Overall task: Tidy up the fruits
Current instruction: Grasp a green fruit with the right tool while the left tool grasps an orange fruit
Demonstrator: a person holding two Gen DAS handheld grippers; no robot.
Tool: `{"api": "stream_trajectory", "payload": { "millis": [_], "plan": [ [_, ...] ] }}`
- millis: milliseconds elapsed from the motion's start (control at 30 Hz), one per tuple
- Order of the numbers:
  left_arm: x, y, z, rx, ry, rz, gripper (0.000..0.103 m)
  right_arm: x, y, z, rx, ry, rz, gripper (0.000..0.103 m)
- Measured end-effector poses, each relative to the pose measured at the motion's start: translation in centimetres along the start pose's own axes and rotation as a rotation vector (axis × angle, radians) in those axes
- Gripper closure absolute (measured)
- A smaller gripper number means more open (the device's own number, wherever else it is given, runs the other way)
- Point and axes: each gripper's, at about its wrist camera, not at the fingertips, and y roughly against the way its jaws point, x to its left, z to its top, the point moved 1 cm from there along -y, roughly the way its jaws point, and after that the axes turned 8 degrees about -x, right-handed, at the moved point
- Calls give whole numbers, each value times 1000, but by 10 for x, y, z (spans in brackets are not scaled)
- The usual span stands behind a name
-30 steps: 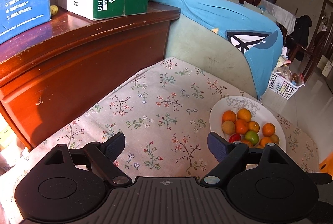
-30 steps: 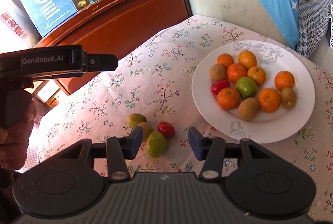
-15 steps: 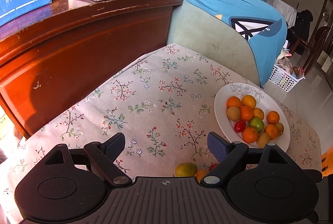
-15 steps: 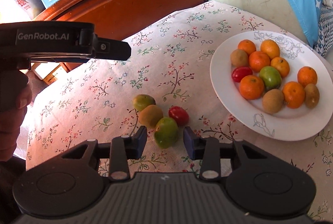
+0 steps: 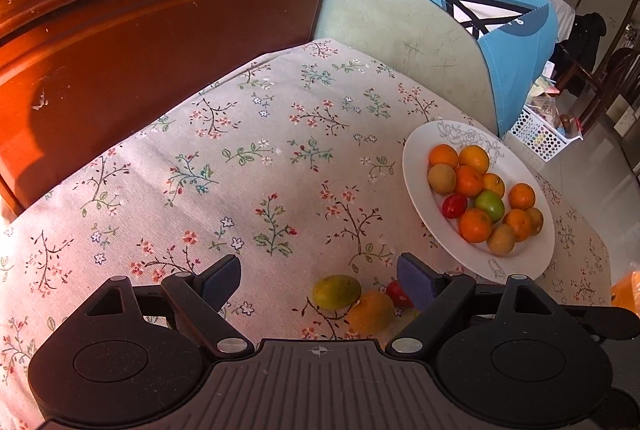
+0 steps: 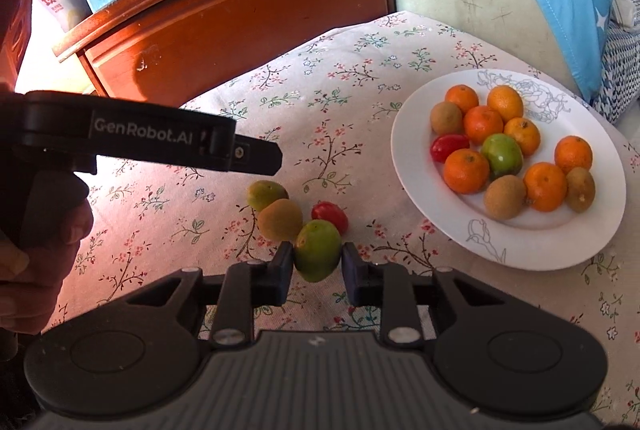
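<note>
green and smooth-skinned, the nearest fruit (image 6: 318, 250) sits clamped between the pads of the right gripper (image 6: 316, 261), still low over the flowered tablecloth (image 6: 360, 42). its longer axis seems to run roughly away from the camera, so the pads press on its narrower sides. the jaws have just been closing, with this fruit between them; in the earlier frames they stood wide and the fruit lay loose ahead of them.

just behind it, touching or nearly so, lie a brownish fruit (image 6: 280, 219), a yellow-green fruit (image 6: 266, 193) and a small red fruit (image 6: 330, 216). the move ahead turns on one relation: the white plate (image 6: 592, 242) lies to the right of the held fruit and farther off, already carrying oranges, brown fruits, a green one and a red one. i judge the carry should rise first, then swing right over the rim.

the left gripper (image 5: 320, 280) is spread wide and holds nothing. compared with a second ago it has come lower, and the loose cluster now shows just ahead of it, slightly right of centre; the first frame showed only cloth there. it is the nearer hand for those three. the wooden cabinet (image 6: 240, 26) stands beyond.
</note>
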Motion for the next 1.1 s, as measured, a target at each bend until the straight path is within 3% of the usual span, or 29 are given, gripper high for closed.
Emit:
{"api": "stream_trajectory", "payload": {
  "millis": [333, 500, 700, 867, 967, 1100],
  "plan": [
    [-28, 11, -27, 34, -158, -108, 20, -26, 18, -3, -9, -41, -49, 77],
    [-34, 5, -35, 51, -167, -128, 39, -37, 23, -7, -11, -58, -74, 77],
    [-34, -3, -34, 40, -139, -114, 51, -43, 27, -9, -14, -74, -84, 77],
    [-34, -9, -34, 37, -138, -94, 51, -42, 28, -7, -23, -76, -77, 77],
    [-36, -11, -34, 39, -146, -98, 64, -42, 28, -7, -24, -81, -77, 77],
    [-36, -12, -36, 38, -155, -91, 65, -43, 27, -6, -20, -89, -78, 77]
  ]
}}
